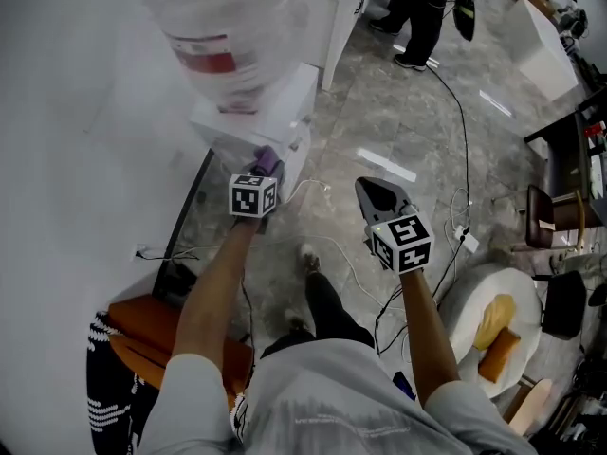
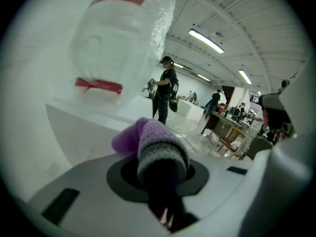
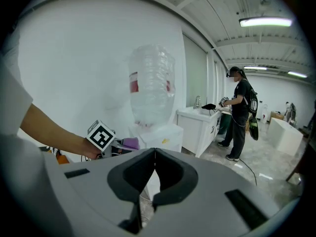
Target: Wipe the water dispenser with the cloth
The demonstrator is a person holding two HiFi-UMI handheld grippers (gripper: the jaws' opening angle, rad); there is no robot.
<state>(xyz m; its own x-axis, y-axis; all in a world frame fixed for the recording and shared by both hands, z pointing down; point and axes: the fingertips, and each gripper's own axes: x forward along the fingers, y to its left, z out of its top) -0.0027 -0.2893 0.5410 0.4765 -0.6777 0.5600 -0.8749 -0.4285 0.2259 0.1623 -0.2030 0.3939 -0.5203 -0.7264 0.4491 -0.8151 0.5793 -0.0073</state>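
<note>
From the head view, my left arm is stretched straight forward, and the left tongs (image 1: 266,167) are up at the front corner of the white water dispenser (image 1: 285,98). One purple cloth (image 1: 268,157) pokes out of their tip, right at the dispenser's edge. I cannot tell from here whether it touches. My right arm is bent with the forearm angled outward. It holds the right tongs (image 1: 377,195) over the floor (image 1: 417,121), well apart from the dispenser. I count two tongs, each carrying one marker cube (image 1: 253,196). There is one clear bottle (image 1: 228,27) upside down on the dispenser.

In the left gripper view, the tongs are clamped on the cloth. Its purple body and grey-banded end bulge up between the jaws, which are pressed against it low in the frame. The dispenser's white top and the one bottle lie just beyond. One person (image 2: 165,90) stands farther back in the room.

In the right gripper view, the jaws meet edge to edge with nothing between them. Past them I see my left forearm, the left tongs and the single cloth, held just beside the dispenser's upper body below the bottle. The same person stands at a white surface (image 3: 197,120) to the right.
</note>
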